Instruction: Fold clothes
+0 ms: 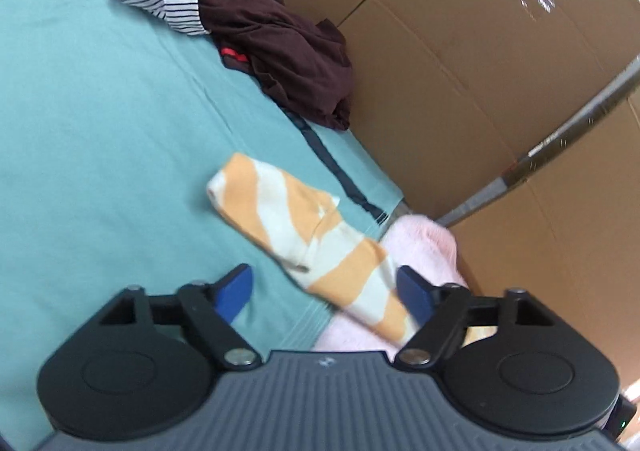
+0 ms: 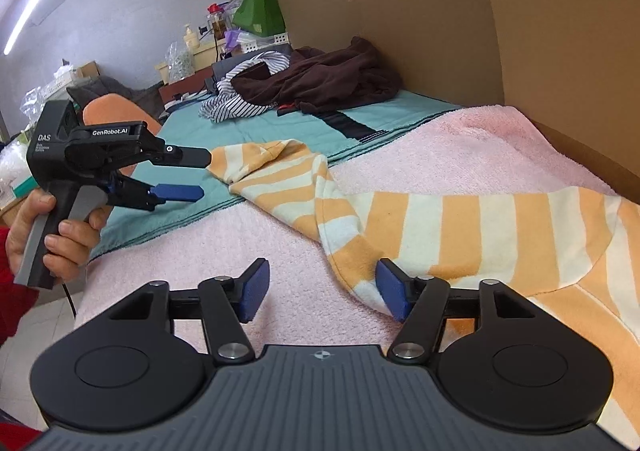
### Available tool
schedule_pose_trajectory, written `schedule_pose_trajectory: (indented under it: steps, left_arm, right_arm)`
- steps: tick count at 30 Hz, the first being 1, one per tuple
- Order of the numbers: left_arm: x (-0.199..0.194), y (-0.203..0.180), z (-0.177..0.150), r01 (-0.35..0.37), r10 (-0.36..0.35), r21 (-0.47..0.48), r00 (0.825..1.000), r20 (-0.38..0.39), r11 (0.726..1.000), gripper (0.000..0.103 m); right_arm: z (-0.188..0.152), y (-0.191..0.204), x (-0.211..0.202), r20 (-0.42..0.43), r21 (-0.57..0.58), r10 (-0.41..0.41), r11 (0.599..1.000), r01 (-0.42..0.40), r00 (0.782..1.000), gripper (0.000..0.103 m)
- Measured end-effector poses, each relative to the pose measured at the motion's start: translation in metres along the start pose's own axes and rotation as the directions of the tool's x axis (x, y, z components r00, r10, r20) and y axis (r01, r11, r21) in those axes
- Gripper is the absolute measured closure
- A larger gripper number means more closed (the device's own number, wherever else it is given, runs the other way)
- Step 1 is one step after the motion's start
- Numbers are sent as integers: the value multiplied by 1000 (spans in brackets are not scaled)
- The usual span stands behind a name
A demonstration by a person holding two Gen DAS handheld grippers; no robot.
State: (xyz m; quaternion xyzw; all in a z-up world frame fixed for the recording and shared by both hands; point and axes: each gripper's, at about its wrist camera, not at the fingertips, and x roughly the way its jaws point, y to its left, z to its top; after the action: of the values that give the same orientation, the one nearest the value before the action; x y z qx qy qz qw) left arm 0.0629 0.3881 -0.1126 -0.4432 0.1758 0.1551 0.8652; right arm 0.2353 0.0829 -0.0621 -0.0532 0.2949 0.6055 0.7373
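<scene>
I've got both my left gripper (image 2: 200, 177) and right gripper (image 2: 320, 289) wide open and empty beside the striped top (image 2: 460, 219), so it lies flat for folding.

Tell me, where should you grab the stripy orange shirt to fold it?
Probably the sleeve end, the loose tip lying flat on the green sheet, right in front of the open left gripper. Come in level from that side, one jaw sliding under the thin edge. The shirt spreads flat across the pink towel, offering less to pinch.
</scene>
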Motion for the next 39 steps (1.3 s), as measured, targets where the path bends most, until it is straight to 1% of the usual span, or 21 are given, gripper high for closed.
schedule_pose_trajectory:
  steps: [1,3,5,9,10,13,14,15,16,18,20,21,24,27,31,34,37,38,39]
  left_arm:
    - [1,0,1,-14,15,-18,1000,25,1000,15]
    - [3,2,4,-43,45,-43,997,67,998,16]
    - [6,3,8,-58,63,-52,994,88,997,17]
    - [11,4,10,-69,75,-63,991,111,996,18]
    - [12,4,10,-73,81,-67,989,122,995,20]
    - [14,5,11,-100,111,-81,983,149,992,32]
    - [16,6,12,-109,121,-83,982,148,991,38]
    - [19,6,13,-119,129,-80,982,140,990,55]
    - [22,7,15,-127,137,-79,983,126,989,66]
    - [28,13,20,-135,144,-101,985,91,986,102]
    - [32,21,27,-114,124,-142,990,66,983,102]
    - [32,22,31,-107,117,-147,991,60,983,102]
    - [34,14,45,-123,128,-68,989,73,990,103]
    - [36,5,67,-133,132,-2,987,96,991,103]
    - [36,-3,99,-151,140,60,978,154,987,103]
    - [30,-5,118,-106,93,66,979,182,992,103]
    - [25,-8,125,-32,17,97,988,153,995,103]
    - [25,-9,125,-21,7,107,991,130,994,103]
    - [27,-10,122,-33,21,121,995,100,992,103]
  right_arm:
    - [1,-5,-4,30,35,17,999,-18,999,53]
    - [4,-14,-12,98,103,49,993,-59,994,53]
    - [6,-19,-18,153,148,62,985,-85,986,53]
    - [8,-25,-22,205,197,51,976,-93,977,53]
    - [8,-26,-23,216,207,47,974,-93,975,53]
    - [8,-33,-29,266,242,26,966,-93,964,53]
    - [8,-35,-32,288,258,14,962,-92,957,53]
    - [8,-39,-35,309,281,2,955,-93,951,53]
    - [7,-43,-38,329,306,-10,947,-96,944,53]
    - [6,-53,-42,361,360,-35,927,-105,932,53]
    - [4,-63,-45,378,421,-57,900,-117,924,53]
    - [4,-68,-46,386,447,-67,886,-123,920,53]
    - [1,-76,-49,407,500,-90,855,-139,909,53]
    - [-1,-81,-52,420,533,-109,833,-147,901,53]
    - [-2,-81,-52,412,542,-118,829,-139,903,52]
    - [-1,-80,-50,410,536,-116,833,-136,905,52]
    - [-2,-81,-50,407,535,-113,834,-136,907,51]
    - [-2,-82,-50,403,534,-112,835,-134,908,51]
    - [-1,-81,-49,399,532,-111,836,-131,910,51]
